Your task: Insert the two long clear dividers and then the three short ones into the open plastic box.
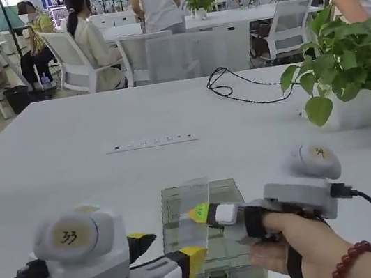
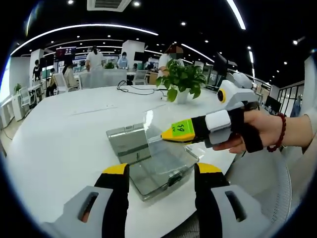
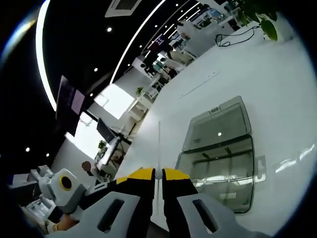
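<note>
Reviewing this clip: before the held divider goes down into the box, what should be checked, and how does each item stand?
1. Plastic box open: ok, its lid is folded back on the table.
2. Clear divider gripped: ok, the right gripper has its jaws shut on it.
3. Divider over the box: ok, it stands upright above it in the head view.
4. Left gripper free: ok, jaws open with nothing between them.
5. Divider lined up with a slot: cannot tell.
6. Long or short divider: cannot tell.
</note>
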Tool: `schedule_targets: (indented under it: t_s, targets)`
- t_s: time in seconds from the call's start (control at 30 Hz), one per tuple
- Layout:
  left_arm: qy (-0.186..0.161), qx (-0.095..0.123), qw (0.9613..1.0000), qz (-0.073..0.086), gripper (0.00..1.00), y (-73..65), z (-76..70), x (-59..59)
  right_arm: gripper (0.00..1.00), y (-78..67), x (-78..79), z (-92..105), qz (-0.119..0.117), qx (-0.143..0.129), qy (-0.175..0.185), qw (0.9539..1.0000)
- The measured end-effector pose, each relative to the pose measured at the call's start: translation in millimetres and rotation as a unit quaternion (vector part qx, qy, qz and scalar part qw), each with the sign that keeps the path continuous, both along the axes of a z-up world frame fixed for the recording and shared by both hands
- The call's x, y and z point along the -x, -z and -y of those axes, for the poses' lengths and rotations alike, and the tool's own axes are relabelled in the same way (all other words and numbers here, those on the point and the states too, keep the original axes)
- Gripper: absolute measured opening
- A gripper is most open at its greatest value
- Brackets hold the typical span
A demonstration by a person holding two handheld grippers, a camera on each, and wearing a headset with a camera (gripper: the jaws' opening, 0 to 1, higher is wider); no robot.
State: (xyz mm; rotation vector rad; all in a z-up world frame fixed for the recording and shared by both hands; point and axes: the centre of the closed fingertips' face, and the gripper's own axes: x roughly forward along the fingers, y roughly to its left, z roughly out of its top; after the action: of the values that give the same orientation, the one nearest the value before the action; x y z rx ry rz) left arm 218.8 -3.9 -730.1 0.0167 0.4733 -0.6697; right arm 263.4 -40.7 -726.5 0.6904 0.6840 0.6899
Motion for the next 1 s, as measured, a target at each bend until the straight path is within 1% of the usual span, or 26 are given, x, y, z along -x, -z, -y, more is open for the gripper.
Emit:
schedule_targets:
  t_s: [0.07,0.1,0.17,0.23,0.27,0.3,0.33,0.37,0.4,0.5,0.57,0.63,0.67,0.73,0.8,0.83,0.87,0.9,0.97,1.0]
  targets:
    - [0.001,-0.004,1.0000,0.005,0.57,0.0,-1.0,0.2,0.07,0.8,-0.8,3.4,-0.012,0.002,-0.001,0.9999]
    - [0.003,-0.007,0.9999,0.009,0.59,-0.1,-1.8,0.3,0.07,2.5,-0.9,6.5,-0.022,0.011,-0.001,0.9997]
    - [0.006,-0.012,0.9998,0.014,0.61,-0.3,-2.5,0.6,0.07,3.2,-1.6,9.7,-0.030,0.020,-0.002,0.9994]
    - [0.013,-0.020,0.9995,0.021,0.65,-0.9,-2.0,1.7,0.07,5.3,-1.3,12.9,-0.043,0.038,-0.006,0.9983]
    - [0.014,-0.019,0.9995,0.023,0.67,-1.4,-1.5,2.0,0.07,6.7,0.0,13.9,-0.047,0.050,-0.012,0.9976]
    - [0.017,-0.018,0.9993,0.027,0.70,-2.5,-0.5,2.3,0.07,10.7,1.7,16.6,-0.062,0.066,-0.013,0.9958]
    - [0.019,-0.014,0.9993,0.028,0.71,-3.4,0.4,2.5,0.07,12.9,2.5,18.3,-0.069,0.076,-0.016,0.9946]
    - [0.021,-0.014,0.9992,0.029,0.73,-3.9,0.9,2.7,0.07,13.1,1.2,18.8,-0.068,0.081,-0.017,0.9942]
    - [0.023,-0.014,0.9991,0.032,0.75,-4.7,1.6,2.9,0.06,17.2,2.7,22.3,-0.083,0.098,-0.018,0.9916]
    - [0.026,-0.007,0.9990,0.037,0.81,-7.0,3.1,3.2,0.06,19.8,1.9,23.9,-0.093,0.115,-0.023,0.9887]
    - [0.027,-0.009,0.9987,0.042,0.84,-7.8,2.8,2.8,0.06,24.2,2.9,27.7,-0.107,0.137,-0.027,0.9844]
    - [0.028,-0.009,0.9987,0.041,0.85,-7.7,2.7,3.0,0.06,26.4,2.2,30.7,-0.111,0.155,-0.030,0.9812]
    - [0.029,-0.010,0.9987,0.042,0.86,-7.6,2.4,2.9,0.06,27.0,1.6,31.9,-0.116,0.159,-0.029,0.9801]
    - [0.030,-0.016,0.9985,0.044,0.88,-7.1,0.9,2.8,0.06,28.9,1.9,35.7,-0.134,0.169,-0.026,0.9762]
    - [0.033,-0.023,0.9979,0.051,0.90,-7.2,-0.5,2.4,0.06,29.8,0.0,38.6,-0.144,0.174,-0.023,0.9739]
    - [0.033,-0.023,0.9976,0.057,0.91,-8.1,-0.7,2.4,0.06,30.3,-0.1,39.6,-0.155,0.171,-0.021,0.9727]
    - [0.034,-0.024,0.9975,0.058,0.92,-8.2,-1.0,2.4,0.06,31.2,0.5,40.6,-0.165,0.172,-0.020,0.9710]
    - [0.035,-0.025,0.9973,0.060,0.93,-7.8,-1.6,2.4,0.06,33.4,-0.9,43.4,-0.168,0.183,-0.018,0.9685]
    - [0.038,-0.027,0.9971,0.060,0.94,-6.7,-2.2,2.6,0.06,35.0,-1.3,45.4,-0.174,0.192,-0.020,0.9657]
    - [0.040,-0.029,0.9969,0.061,0.94,-6.1,-2.8,2.9,0.06,36.7,-1.7,46.6,-0.182,0.197,-0.022,0.9632]
